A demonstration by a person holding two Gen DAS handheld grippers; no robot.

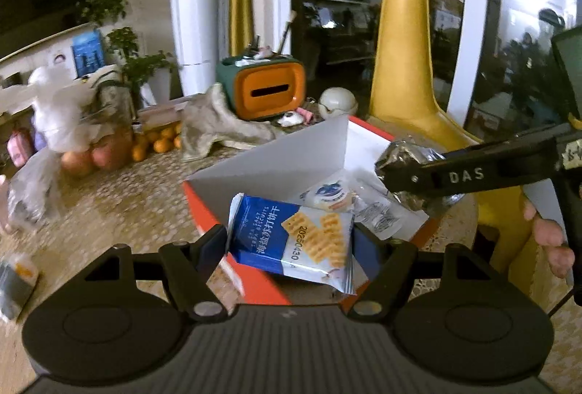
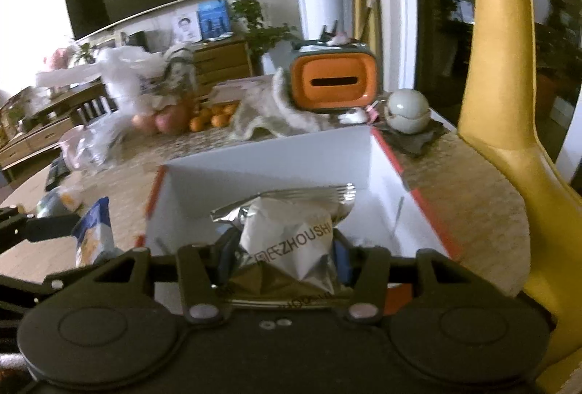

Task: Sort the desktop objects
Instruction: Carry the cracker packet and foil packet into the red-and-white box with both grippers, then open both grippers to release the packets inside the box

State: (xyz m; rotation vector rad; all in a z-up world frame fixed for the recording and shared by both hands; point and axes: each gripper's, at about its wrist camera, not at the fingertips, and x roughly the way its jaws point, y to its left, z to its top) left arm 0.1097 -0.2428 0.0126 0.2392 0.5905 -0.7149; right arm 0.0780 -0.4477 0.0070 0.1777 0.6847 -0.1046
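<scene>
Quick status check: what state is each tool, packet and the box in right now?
Left tool: shut on blue cracker packet, over the box's near corner.
Right tool: shut on silver foil packet, above the box.
Red-and-white box: open, already holding a small round packet.

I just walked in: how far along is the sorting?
Done: small packets already lie in the box. In hand: the left gripper holds a blue biscuit packet, the right gripper a silver packet, both over it. Left: a wrapped item on the table.
</scene>
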